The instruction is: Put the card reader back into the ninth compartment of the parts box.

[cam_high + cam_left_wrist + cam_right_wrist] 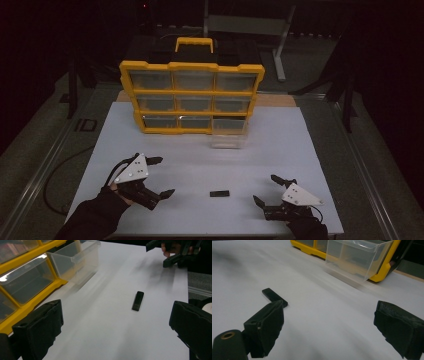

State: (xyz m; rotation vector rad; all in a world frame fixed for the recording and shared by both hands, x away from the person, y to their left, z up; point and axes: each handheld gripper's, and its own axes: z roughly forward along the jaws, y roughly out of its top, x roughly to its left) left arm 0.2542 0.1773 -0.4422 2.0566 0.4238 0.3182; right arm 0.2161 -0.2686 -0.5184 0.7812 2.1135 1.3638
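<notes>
Figure: Two hand-held grippers flank a small black rectangular block (pixel 219 193) lying flat on the white worktop (pixel 300 145), near the middle of its near edge. The left gripper (pixel 161 176) sits toward the near left corner with its jaws spread wide and holding nothing; the right gripper (pixel 266 189) sits toward the near right corner, likewise spread and empty. At the far edge stands a yellow parts organizer (pixel 191 96) with clear drawers; its lower right drawer (pixel 229 134) is pulled out and rests on the worktop in front of its slot.

The step in hand is judged to be picking up the block, probably for the open drawer. In the high view the block's long axis runs parallel to the near edge, its ends pointing toward the two grippers. In the left gripper view the block (pixel 138 300) lies well ahead of the jaws; in the right gripper view the block (pixel 274 297) lies just beyond one jaw. A sound grasp would close across the narrow width, jaws lowered close to the worktop since the block is thin, and centred along its length to avoid pivoting.
</notes>
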